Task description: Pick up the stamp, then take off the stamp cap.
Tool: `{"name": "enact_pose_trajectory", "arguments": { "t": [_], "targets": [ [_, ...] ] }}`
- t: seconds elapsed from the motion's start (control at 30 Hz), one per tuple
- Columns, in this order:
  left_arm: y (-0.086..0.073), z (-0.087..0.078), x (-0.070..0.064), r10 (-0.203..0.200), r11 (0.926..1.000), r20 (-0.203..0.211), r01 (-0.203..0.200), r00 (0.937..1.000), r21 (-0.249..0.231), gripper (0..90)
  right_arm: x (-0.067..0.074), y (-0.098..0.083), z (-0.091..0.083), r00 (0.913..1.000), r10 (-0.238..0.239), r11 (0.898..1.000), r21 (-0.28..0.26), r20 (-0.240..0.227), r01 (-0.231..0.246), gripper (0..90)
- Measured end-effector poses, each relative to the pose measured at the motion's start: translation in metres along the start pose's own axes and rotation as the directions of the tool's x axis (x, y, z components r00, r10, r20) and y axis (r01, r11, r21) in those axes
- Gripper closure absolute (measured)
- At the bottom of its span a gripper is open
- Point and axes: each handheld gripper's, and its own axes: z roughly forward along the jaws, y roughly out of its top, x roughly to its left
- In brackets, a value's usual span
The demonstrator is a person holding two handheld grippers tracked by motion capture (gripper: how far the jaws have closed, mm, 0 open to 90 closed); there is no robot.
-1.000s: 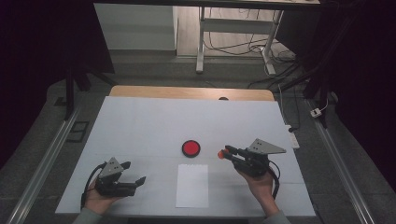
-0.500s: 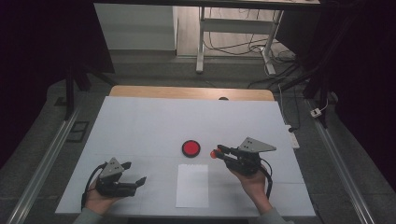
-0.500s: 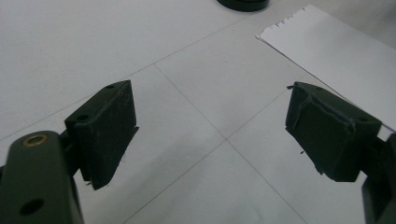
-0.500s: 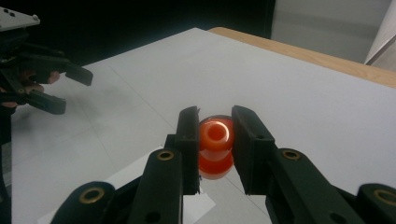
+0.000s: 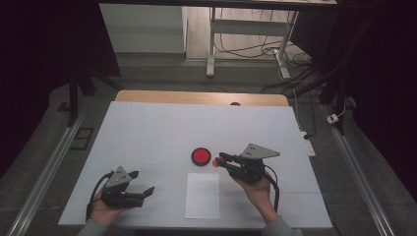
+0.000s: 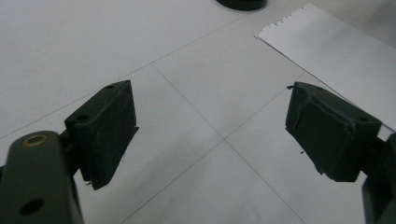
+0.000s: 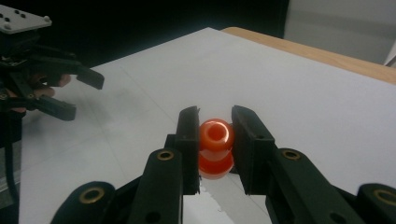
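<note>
Since a second ago, my right gripper (image 5: pixel 220 160) has slid leftward across the table, from well to the right of the red disc (image 5: pixel 200 156) to just beside it, while my left gripper (image 5: pixel 142 191) has kept its place near the table's front left.

My right gripper's jaws are pinched narrow on a small orange spool-shaped piece (image 7: pixel 215 147); seen along those jaws, the pads press its two sides and a round hole in its top faces the camera. From above, that piece (image 5: pixel 215 162) hangs at the jaw tips, just right of the disc and above the far edge of a white sheet of paper (image 5: pixel 202 195) lying on the pale table (image 5: pixel 147 128).

My left gripper's jaws stand wide apart with nothing between them, resting low over bare table, with the corner of the paper (image 6: pixel 336 42) ahead of them.

I judge this to be the carrying step: the orange piece is gripped and nearly brought to the disc. Next, I would need a short further move left to centre it over the disc, then a gentle lowering before letting the jaws part.
</note>
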Motion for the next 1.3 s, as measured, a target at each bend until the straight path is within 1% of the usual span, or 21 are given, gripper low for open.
{"name": "enact_pose_trajectory", "arguments": {
  "t": [0.03,0.23,0.4,0.7,0.87,1.13,1.23,1.3],
  "targets": [
    [0.0,0.0,0.0,0.0,1.0,0.0,0.0,1.0,0.0,16.8,0.0,0.0,0.0,1.0,0.0,1.0,0.0,0.0,0.0,72.6],
    [0.0,0.0,0.0,-0.001,1.0,-0.001,0.001,1.0,0.001,16.8,0.009,0.001,0.01,0.9994,-0.009,1.0,0.01,-0.035,0.01,72.6],
    [0.0,0.0,0.0,-0.003,1.0,-0.001,0.003,1.0,0.0,16.8,0.014,0.0,0.016,0.9985,-0.018,1.0,0.021,-0.051,0.019,72.6],
    [0.0,0.0,0.002,-0.005,1.0,-0.008,0.005,1.0,-0.001,16.8,0.012,0.0,0.014,0.9987,-0.013,1.0,0.015,-0.049,0.013,72.5],
    [0.001,0.002,0.003,-0.003,1.0,-0.011,0.003,0.9999,-0.005,16.8,0.011,0.0,0.013,0.9988,-0.017,1.0,0.015,-0.045,0.018,72.6],
    [0.008,0.011,0.002,0.012,0.9999,-0.011,-0.012,0.9999,-0.006,16.8,0.01,0.0,0.011,0.999,-0.015,1.0,0.01,-0.042,0.015,72.6],
    [0.011,0.015,0.0,0.017,0.9999,-0.003,-0.017,0.9999,-0.002,16.8,0.009,0.0,0.011,0.9991,-0.012,1.0,0.002,-0.041,0.012,72.6],
    [0.013,0.017,-0.001,0.021,0.9998,0.001,-0.021,0.9998,-0.002,16.8,0.009,0.0,0.01,0.9991,-0.014,1.0,0.009,-0.041,0.014,72.6]
  ]
}}
